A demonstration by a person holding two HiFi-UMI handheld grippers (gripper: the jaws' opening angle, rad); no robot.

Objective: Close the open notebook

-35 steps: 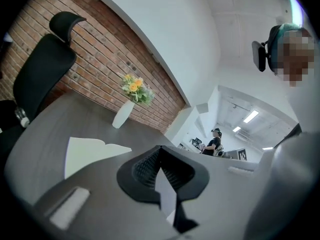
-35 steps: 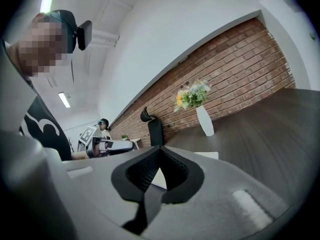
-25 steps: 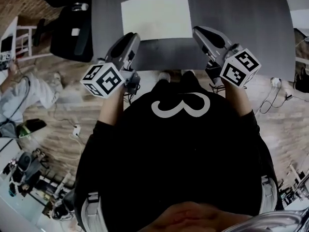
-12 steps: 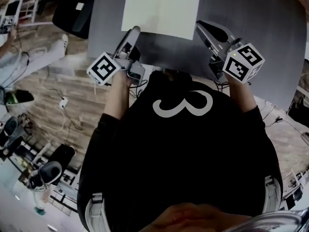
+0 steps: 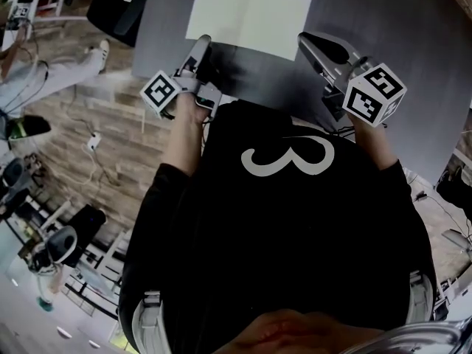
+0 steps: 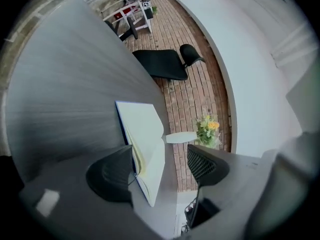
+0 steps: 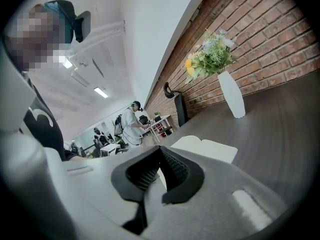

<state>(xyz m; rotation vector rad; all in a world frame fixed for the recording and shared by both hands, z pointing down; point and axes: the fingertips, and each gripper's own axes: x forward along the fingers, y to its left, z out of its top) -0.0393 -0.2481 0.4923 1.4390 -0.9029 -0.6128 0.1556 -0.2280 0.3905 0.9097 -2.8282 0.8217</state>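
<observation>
Hovering at notebook's near left corner, left gripper [image 6: 160, 166] jaws just opened wide, page edge lined up between pads, nothing pinched. Open notebook [image 5: 249, 13] flat on grey table [image 5: 383, 43]. Light, floppy pages, cover stiffer (probably), so pinch cover edge, fold over spine. Right gripper [image 7: 159, 156] jaws together, empty.

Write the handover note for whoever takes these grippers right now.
Left gripper: open, its fingers have just been opening; the near edge of the notebook shows in the gap, not gripped.
Right gripper: shut, empty, beside the notebook's right edge.
Notebook: lies open and flat on the grey table.
Done: nothing yet.
Left: catch one cover and fold it over to close it.
</observation>
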